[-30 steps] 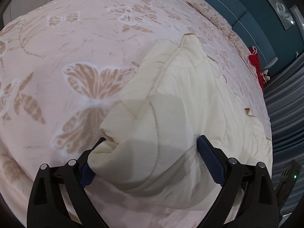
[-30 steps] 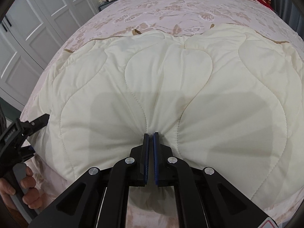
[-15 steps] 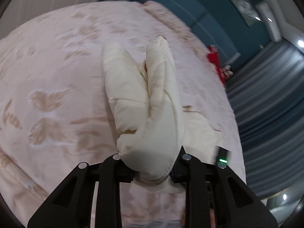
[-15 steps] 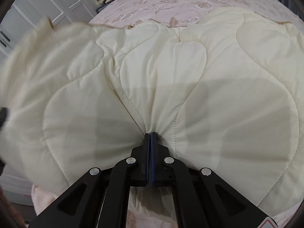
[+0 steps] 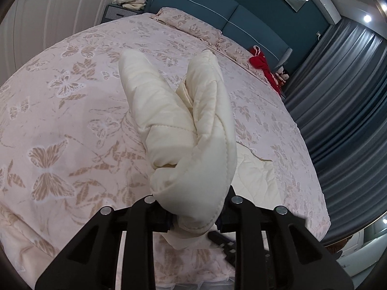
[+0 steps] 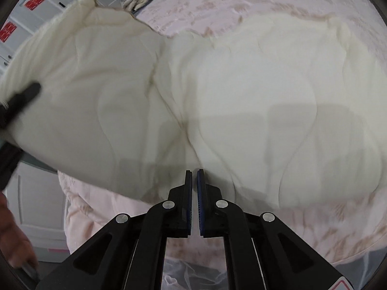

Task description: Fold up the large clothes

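Observation:
A cream quilted garment (image 6: pixel 217 91) lies on the bed (image 5: pixel 72 120). My left gripper (image 5: pixel 193 220) is shut on a bunched corner of it (image 5: pixel 191 145) and holds it lifted above the bed, the folds pointing away. My right gripper (image 6: pixel 194 178) has its jaws nearly together at the garment's near edge; a thin gap shows between the pads and the frame is blurred, so whether cloth is in them is unclear. The left gripper (image 6: pixel 19 101) shows at the left of the right wrist view, lifting the left part of the garment.
The bed has a pink butterfly-patterned cover. Pillows (image 5: pixel 193 26) and a red item (image 5: pixel 260 60) lie at the teal headboard. Grey curtains (image 5: pixel 338 96) hang on the right. White wardrobe doors (image 6: pixel 36 0) and a nightstand with folded cloth (image 5: pixel 130 0) stand on the left.
My left gripper closed on the garment's corner and raised it off the bed. The garment's left side has lifted in the right wrist view. The right gripper's pads have parted slightly.

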